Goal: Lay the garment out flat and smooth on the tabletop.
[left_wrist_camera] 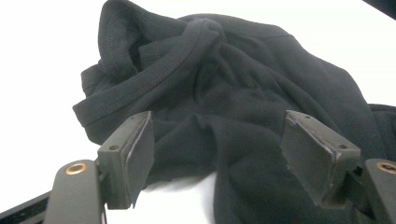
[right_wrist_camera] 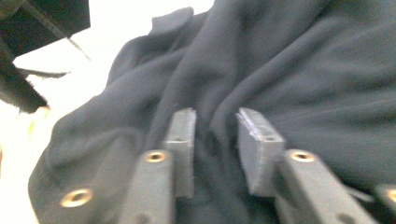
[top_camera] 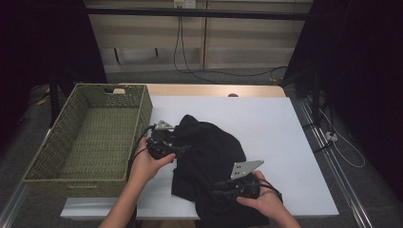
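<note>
A black garment [top_camera: 209,152] lies crumpled on the white table [top_camera: 280,137], reaching over the near edge. My left gripper [top_camera: 183,148] lies at its left side, pointing right. In the left gripper view its jaws stand wide apart [left_wrist_camera: 217,123], low over the cloth [left_wrist_camera: 243,79], with nothing pinched between them and a ribbed hem bunched beyond them. My right gripper [top_camera: 216,191] rests on the garment's near right part, pointing left. In the right gripper view its jaws [right_wrist_camera: 215,116] stand a little apart, a soft fold of the dark cloth [right_wrist_camera: 299,70] lies in the gap, and the pads do not press it.
An empty woven basket [top_camera: 71,183] stands at the table's left, close to my left hand. The right half of the white top is bare. A wooden strip [top_camera: 214,90] runs along the far edge, and cables [top_camera: 190,66] trail across the floor beyond.
</note>
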The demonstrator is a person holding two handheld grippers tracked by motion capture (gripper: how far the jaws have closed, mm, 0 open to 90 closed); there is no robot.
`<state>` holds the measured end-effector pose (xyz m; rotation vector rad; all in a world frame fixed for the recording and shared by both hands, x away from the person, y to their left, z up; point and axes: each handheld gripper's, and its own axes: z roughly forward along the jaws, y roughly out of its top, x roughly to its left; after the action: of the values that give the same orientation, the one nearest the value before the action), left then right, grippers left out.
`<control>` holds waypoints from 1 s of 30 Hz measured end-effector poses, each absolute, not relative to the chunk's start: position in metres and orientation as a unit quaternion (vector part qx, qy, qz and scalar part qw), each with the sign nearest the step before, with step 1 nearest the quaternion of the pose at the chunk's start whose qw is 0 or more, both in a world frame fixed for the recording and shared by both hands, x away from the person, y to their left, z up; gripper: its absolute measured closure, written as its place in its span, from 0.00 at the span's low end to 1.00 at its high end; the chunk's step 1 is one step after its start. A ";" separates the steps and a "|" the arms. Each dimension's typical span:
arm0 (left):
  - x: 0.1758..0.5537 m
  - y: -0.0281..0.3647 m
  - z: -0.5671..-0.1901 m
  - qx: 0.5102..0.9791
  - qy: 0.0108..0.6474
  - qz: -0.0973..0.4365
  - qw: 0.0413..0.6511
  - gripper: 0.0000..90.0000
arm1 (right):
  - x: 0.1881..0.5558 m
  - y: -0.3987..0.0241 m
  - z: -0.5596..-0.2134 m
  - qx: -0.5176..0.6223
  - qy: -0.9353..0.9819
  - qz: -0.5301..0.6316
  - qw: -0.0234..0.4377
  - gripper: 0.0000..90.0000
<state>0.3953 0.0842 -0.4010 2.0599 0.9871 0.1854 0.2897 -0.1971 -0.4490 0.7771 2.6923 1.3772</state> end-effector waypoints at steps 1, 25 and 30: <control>0.395 0.084 -0.401 0.819 0.393 0.075 0.412 0.28 | 0.292 -0.200 -0.446 0.258 0.855 0.450 0.018 0.62; 0.387 0.087 -0.403 0.823 0.392 0.085 0.402 0.19 | 0.340 -0.155 -0.456 0.324 0.851 0.398 0.110 0.41; 0.387 0.087 -0.401 0.821 0.394 0.084 0.405 0.19 | 0.337 -0.158 -0.442 0.328 0.836 0.425 0.115 0.42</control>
<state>0.3870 0.0871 -0.4015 2.0721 0.9936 0.2131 0.3367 -0.1576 -0.4422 0.9605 2.4501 1.2443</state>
